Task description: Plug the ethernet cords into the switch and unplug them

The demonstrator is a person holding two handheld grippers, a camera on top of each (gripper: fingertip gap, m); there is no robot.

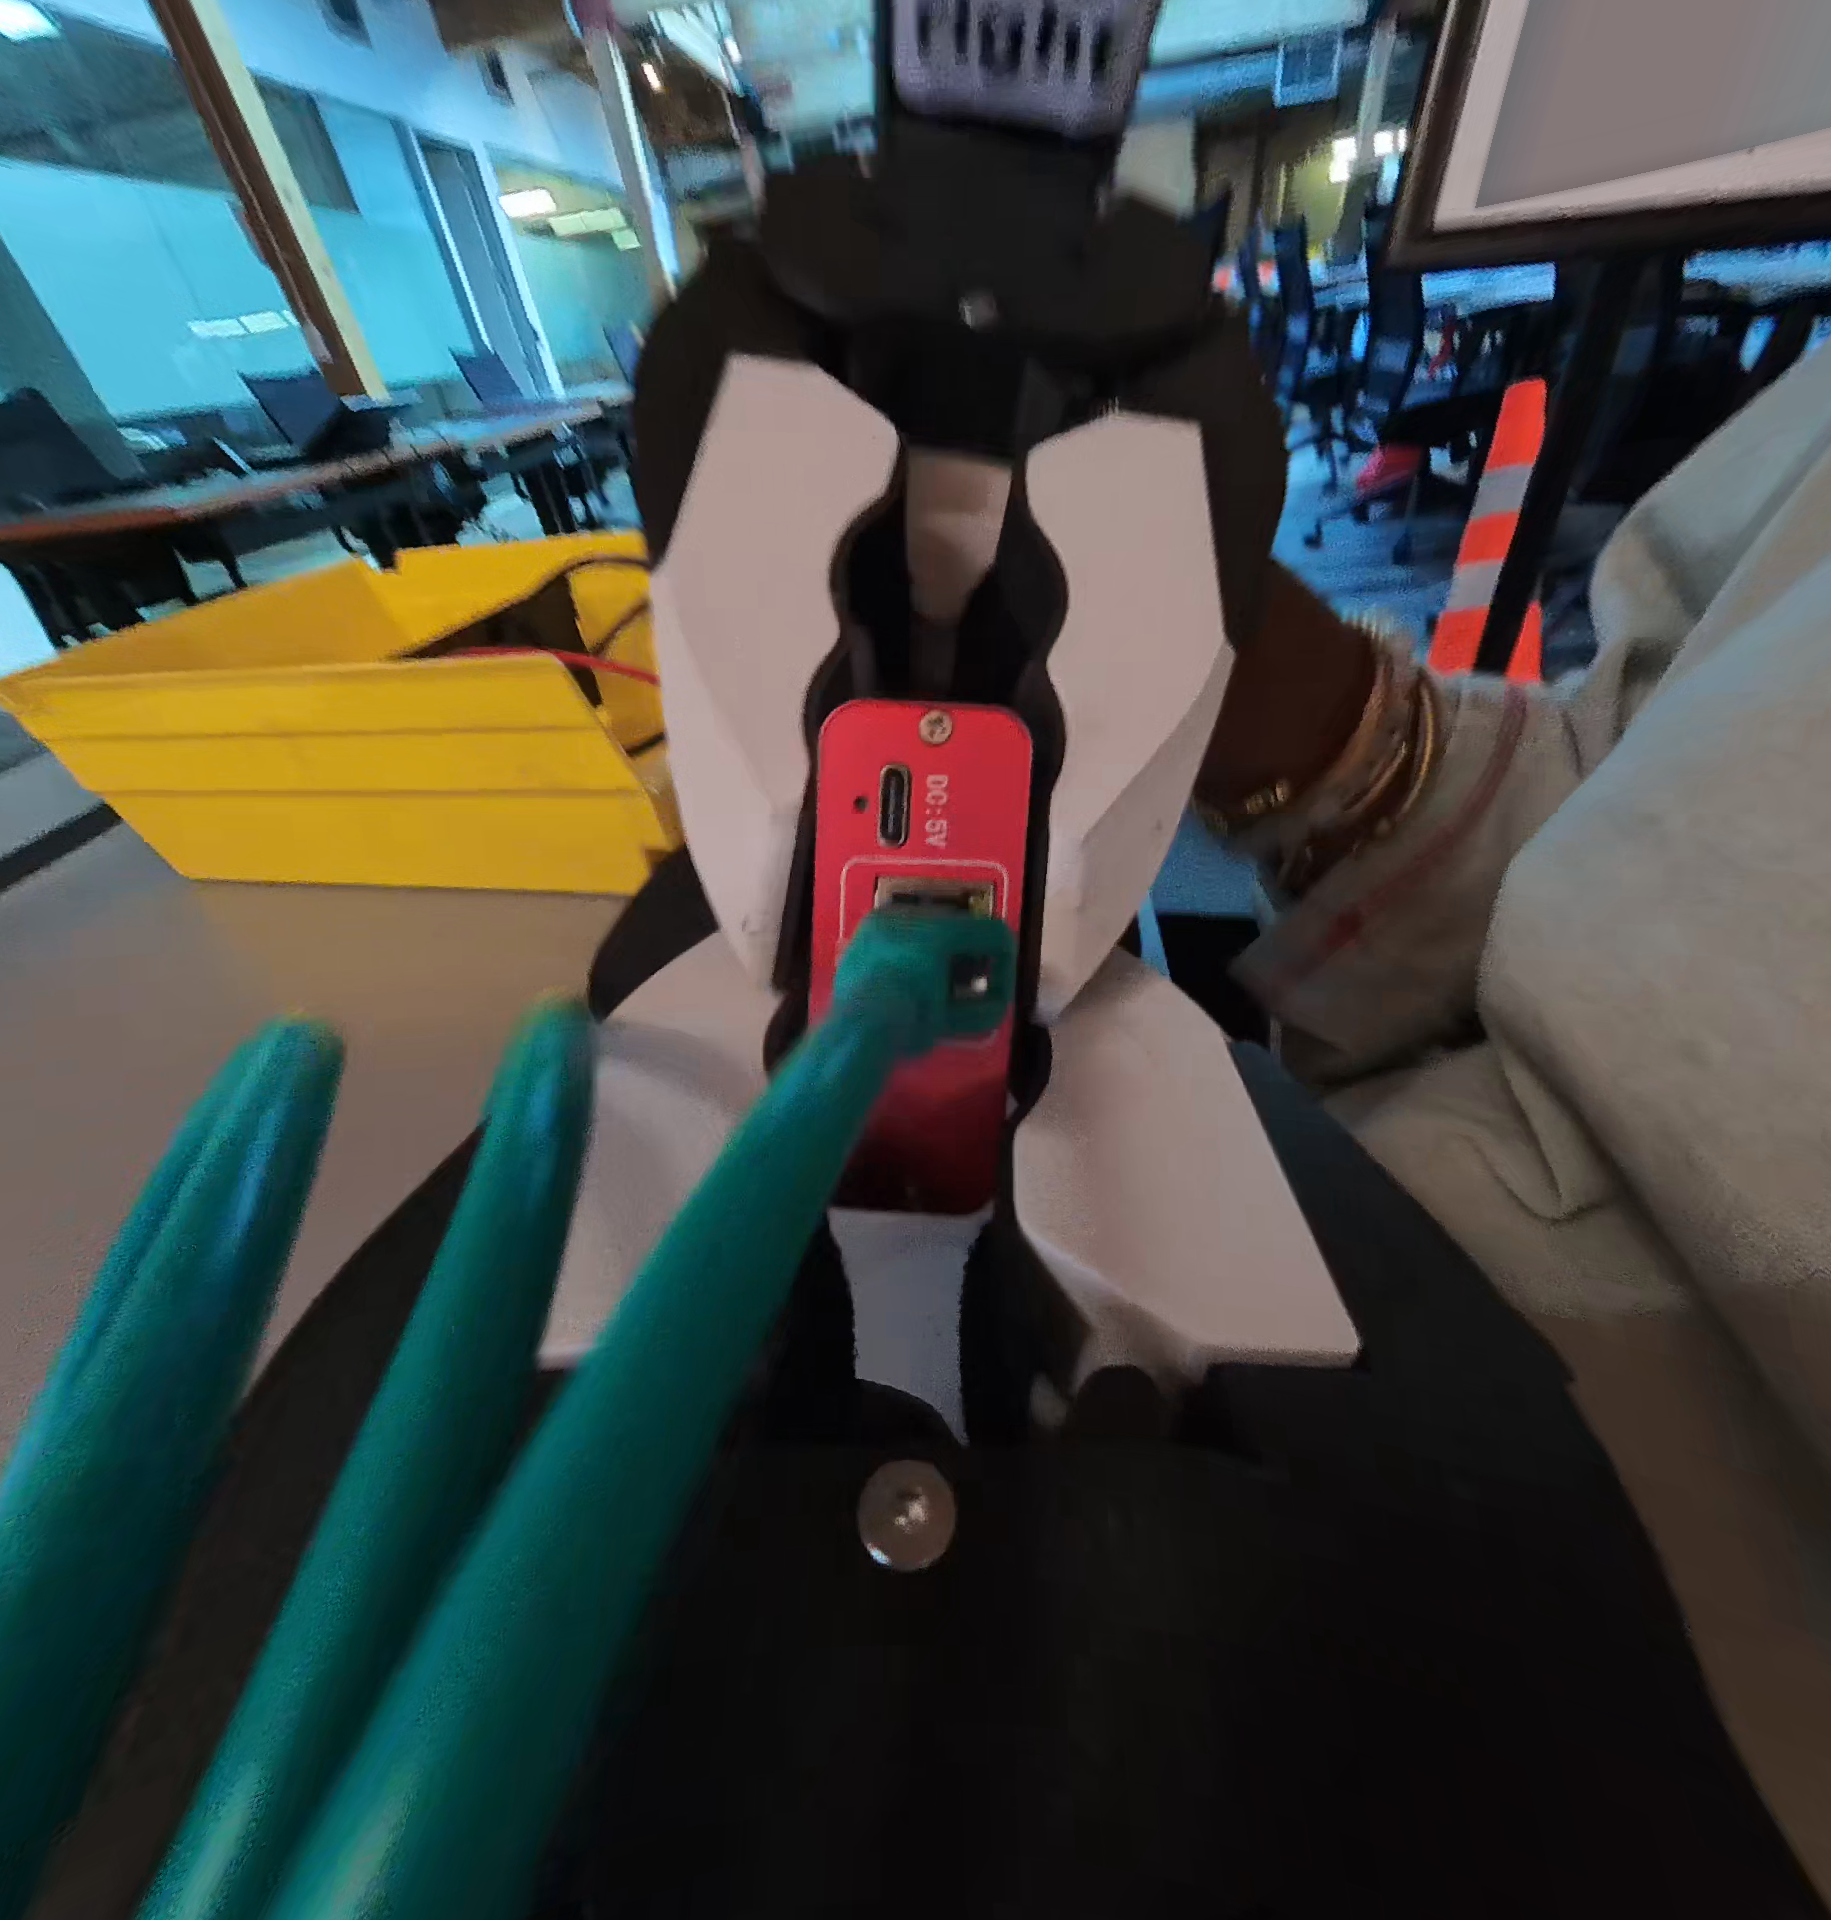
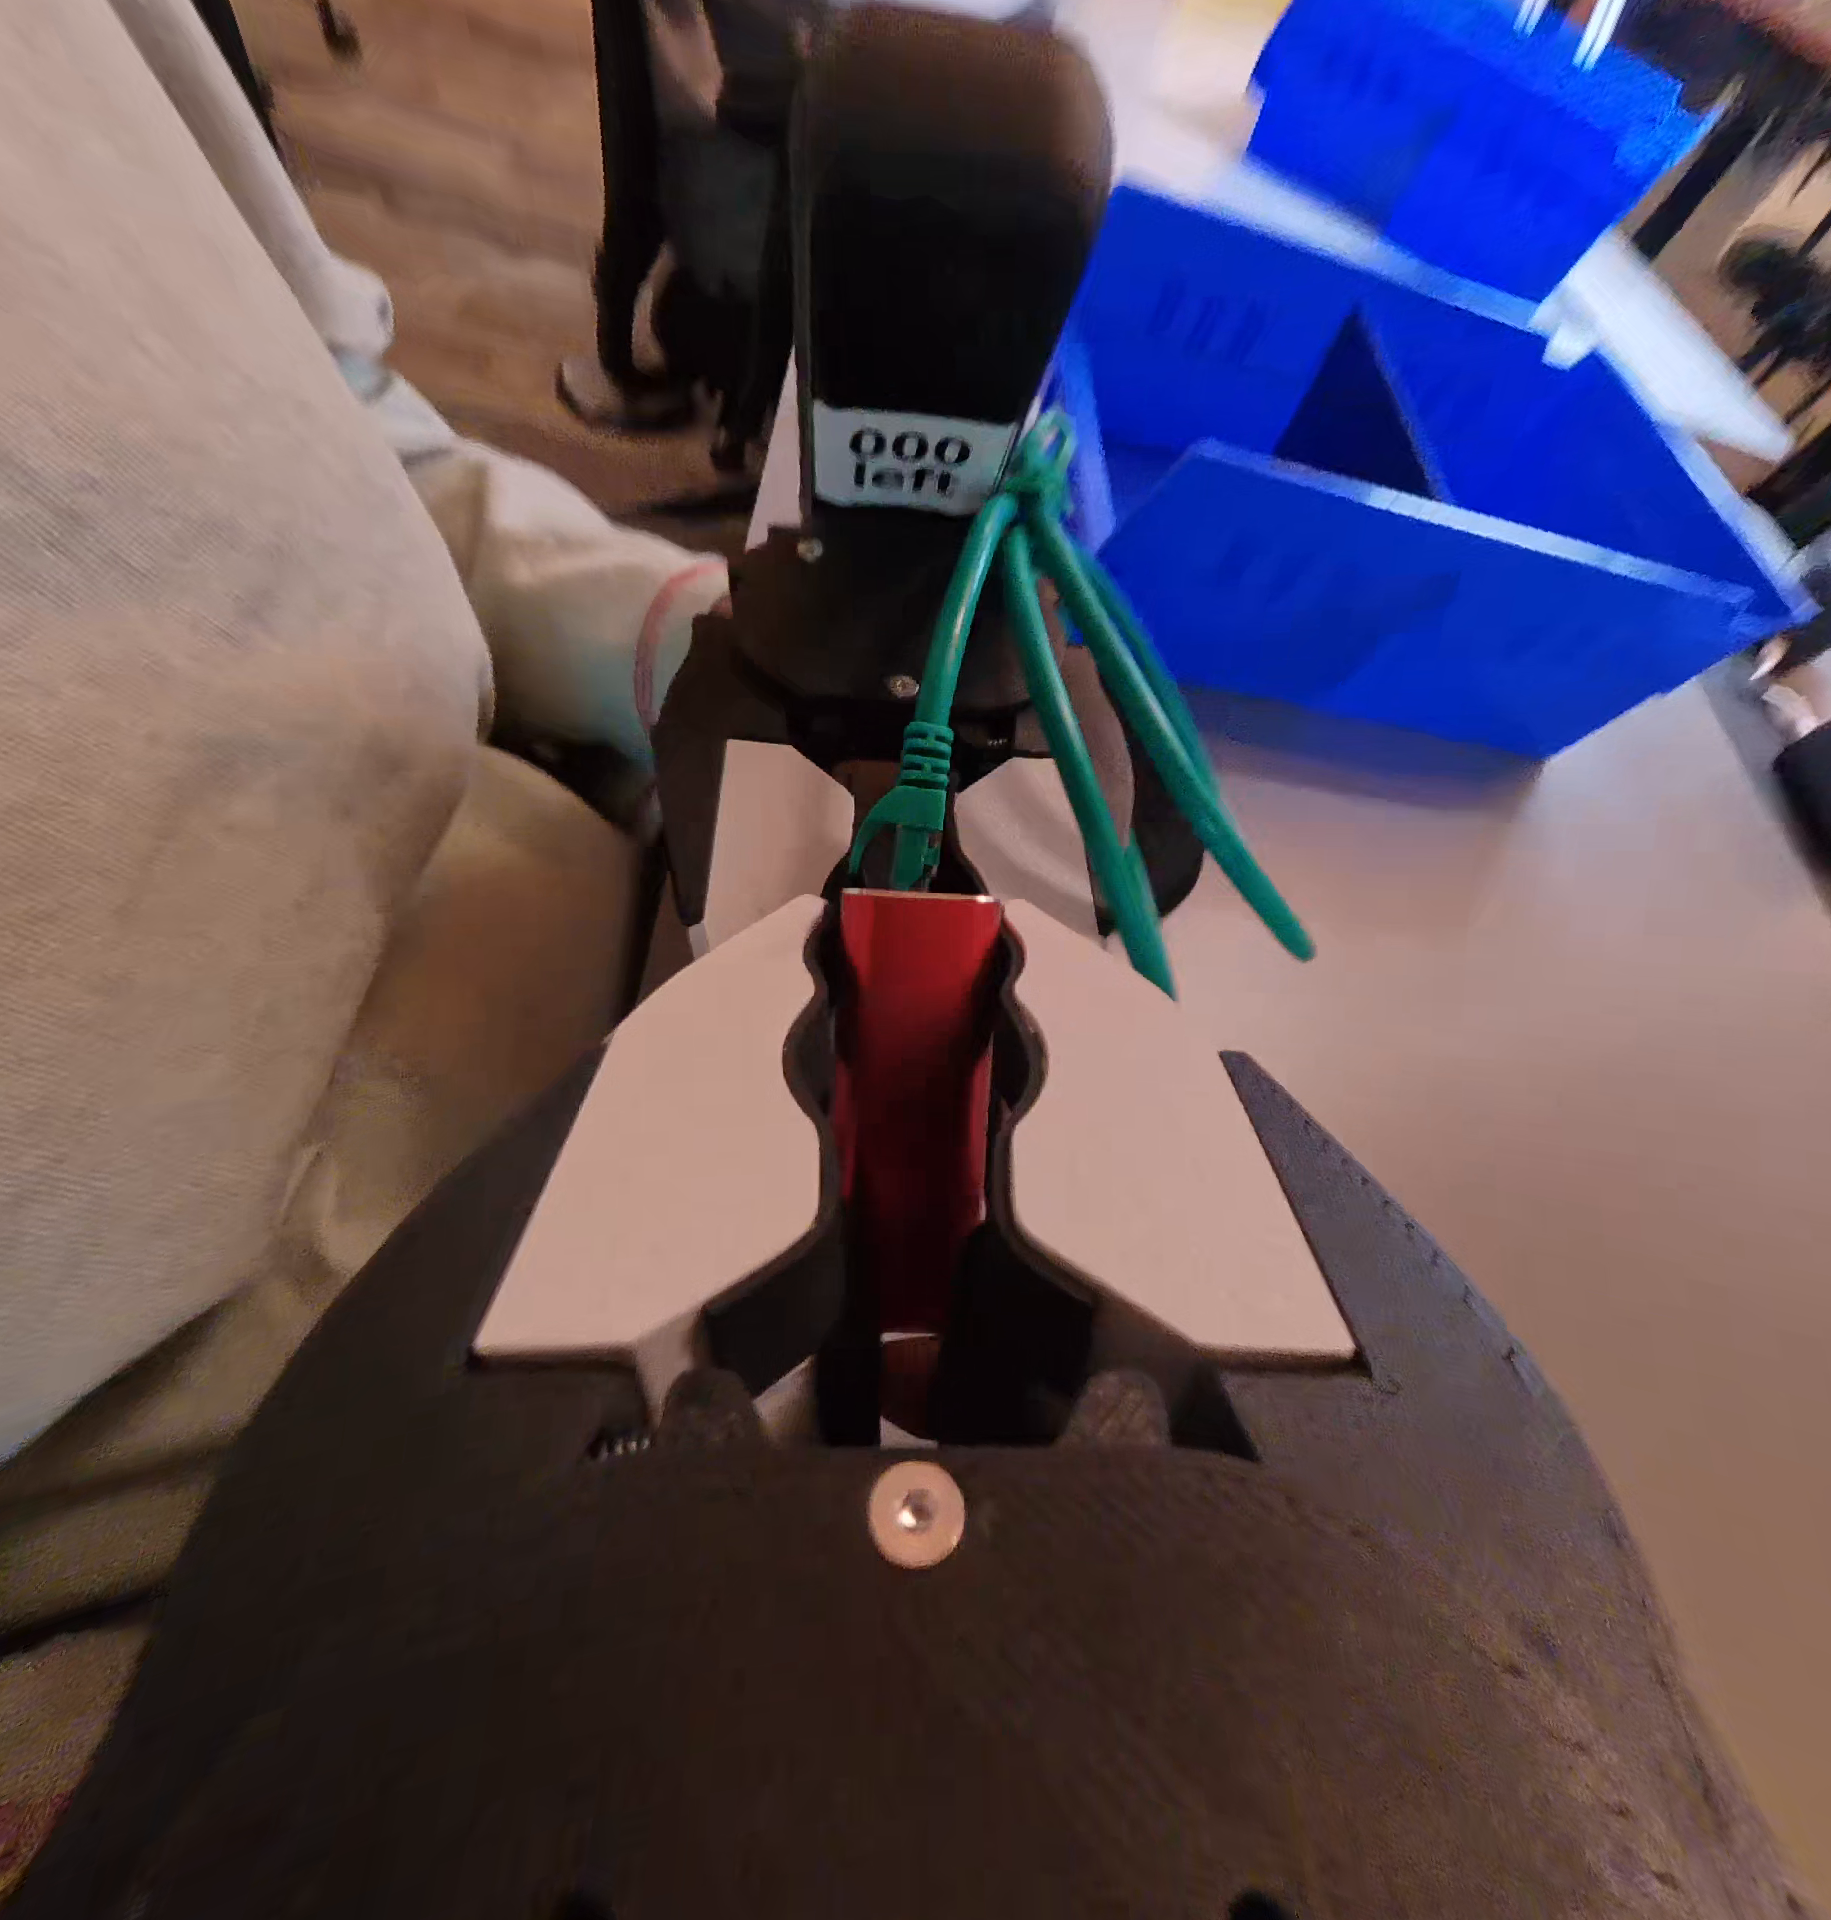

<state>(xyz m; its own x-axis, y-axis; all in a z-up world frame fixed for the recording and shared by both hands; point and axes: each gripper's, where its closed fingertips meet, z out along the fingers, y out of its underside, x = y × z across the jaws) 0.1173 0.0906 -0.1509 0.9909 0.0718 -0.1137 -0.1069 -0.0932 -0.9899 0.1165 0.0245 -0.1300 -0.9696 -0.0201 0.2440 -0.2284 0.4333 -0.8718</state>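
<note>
A red switch [image 1: 921,790] is held in the air between both grippers, its port face turned toward the left wrist camera. A green ethernet plug [image 1: 932,966] sits in a port on that face. Its green cord [image 1: 599,1403] runs back past my left fingers in loops. My left gripper [image 1: 916,1039] is shut on the lower part of the switch. My right gripper [image 1: 921,914] comes from the far side and clamps the upper part. In the right wrist view my right gripper [image 2: 911,935] is shut on the switch body [image 2: 911,1091], with the plug [image 2: 916,810] and left gripper [image 2: 906,862] beyond.
A yellow bin [image 1: 350,748] with wires stands on the tan table [image 1: 215,1039] at the left. Blue bins [image 2: 1410,582] stand at the far right in the right wrist view. A person's beige sleeve [image 1: 1669,831] fills one side. An orange cone [image 1: 1493,540] stands behind. Left tips to right tips: about 6 cm.
</note>
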